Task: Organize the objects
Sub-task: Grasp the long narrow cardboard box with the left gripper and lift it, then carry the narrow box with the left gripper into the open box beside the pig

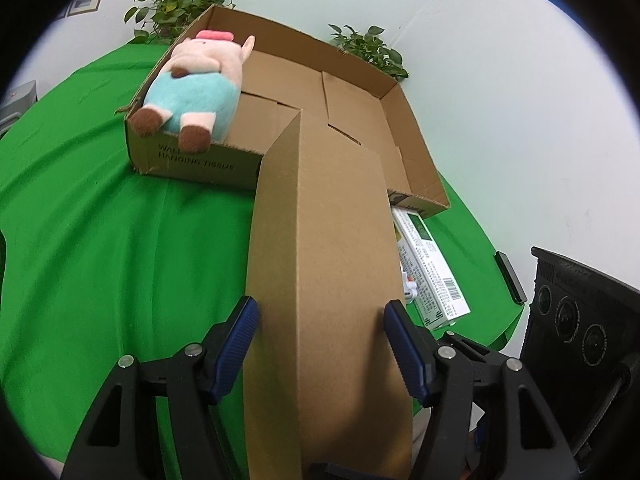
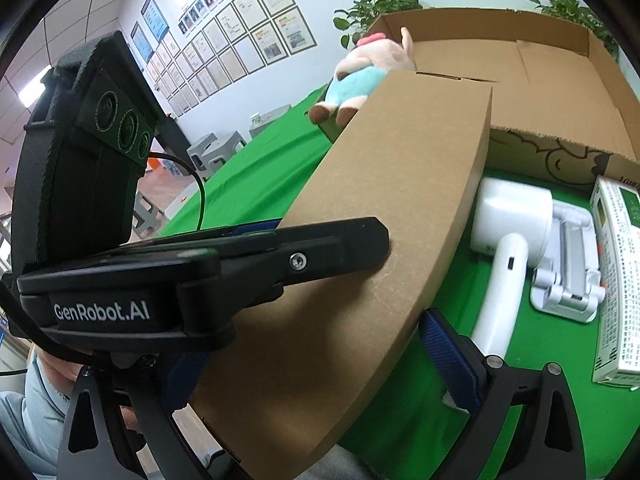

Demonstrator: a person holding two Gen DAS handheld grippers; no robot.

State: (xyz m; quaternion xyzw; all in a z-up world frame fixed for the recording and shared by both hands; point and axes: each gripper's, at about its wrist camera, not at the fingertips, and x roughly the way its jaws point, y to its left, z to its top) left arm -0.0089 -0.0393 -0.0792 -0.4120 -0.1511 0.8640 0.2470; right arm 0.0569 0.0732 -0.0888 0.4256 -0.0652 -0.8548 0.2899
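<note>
From the left wrist view, the left tool [image 1: 318, 328] pinches a long brown box [image 1: 320, 240], raised and pointing toward the open carton [image 1: 384, 80] on the green desk [image 1: 100, 240]. Only the plush pig [image 1: 196, 84] lies inside, so I judge the sorting barely begun.

The right wrist view adds what the box hides: a white hair dryer [image 2: 508, 232], a white stand [image 2: 568, 264] and a printed packet [image 2: 620, 272], all outside the carton. The right tool [image 2: 316, 356] straddles the box; whether it grips, I cannot tell.

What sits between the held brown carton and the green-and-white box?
In the right wrist view, a white hair dryer and a white folding stand lie on the green cloth.
</note>
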